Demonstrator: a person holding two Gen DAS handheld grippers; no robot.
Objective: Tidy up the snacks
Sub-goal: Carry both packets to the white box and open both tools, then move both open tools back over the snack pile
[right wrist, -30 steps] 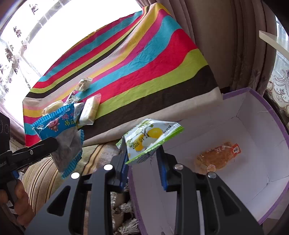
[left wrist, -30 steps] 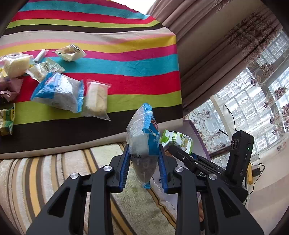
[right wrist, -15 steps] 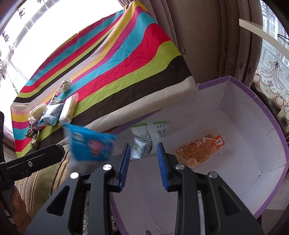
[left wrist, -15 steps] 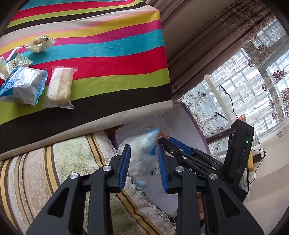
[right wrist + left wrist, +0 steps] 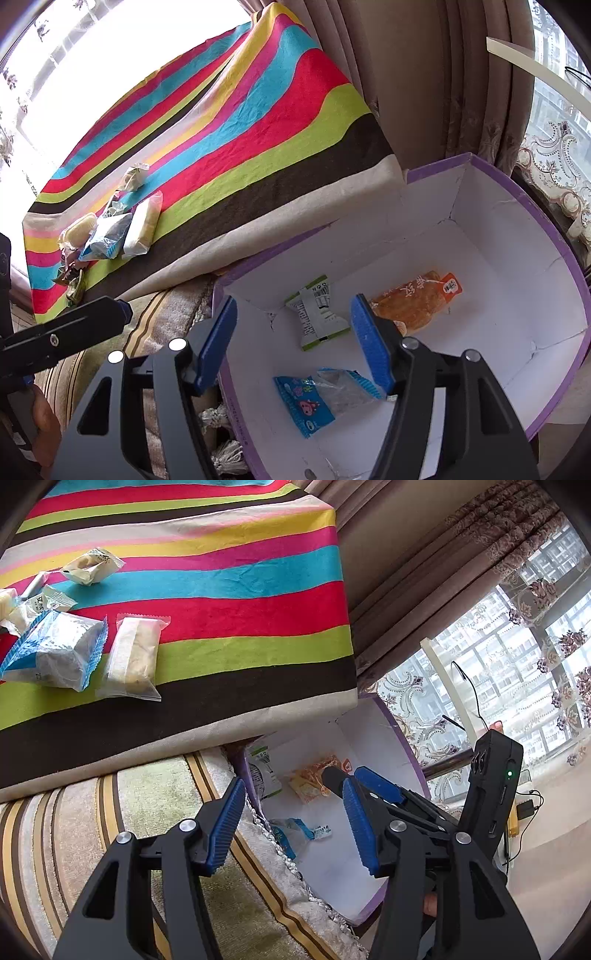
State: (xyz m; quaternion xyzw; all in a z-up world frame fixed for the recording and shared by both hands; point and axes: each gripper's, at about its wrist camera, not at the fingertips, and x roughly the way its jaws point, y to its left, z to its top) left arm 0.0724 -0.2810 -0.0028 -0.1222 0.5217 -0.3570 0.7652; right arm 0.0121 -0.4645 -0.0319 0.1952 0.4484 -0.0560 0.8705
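Left gripper (image 5: 293, 825): tilted down over the near rim of the box, jaws opening, nothing between the blue pads.
Right gripper (image 5: 293, 341): angled down into the box, jaws opening too and spread wide, empty; its black body shows in the left view just beside the left one.
Hand (image 5: 46, 424): fingers of the person's left hand wrap the left grip at the lower left of the right view.
Box (image 5: 554, 236): purple-rimmed white cardboard box, open at the top, standing on the floor beside the table's corner.
Blue packet (image 5: 306, 402): blue and clear plastic snack packet lying flat on the box floor, near wall side.
Green packet (image 5: 317, 314): green-edged white snack packet lying printed back up, farther in.
Orange packet (image 5: 417, 299): orange pastry wrapper lying just beside the green one, toward the right wall.
Table (image 5: 240, 602): covered in a bright striped cloth, right half bare and open.
Remaining snacks (image 5: 55, 653): a blue and silver bag touching a clear bag of pale cake (image 5: 135, 657), smaller white sachets behind, all clustered at the left.
Rug (image 5: 129, 812): striped fringed fabric meets the box's near wall.
Curtains (image 5: 417, 74): brown drapes hang close behind the box.
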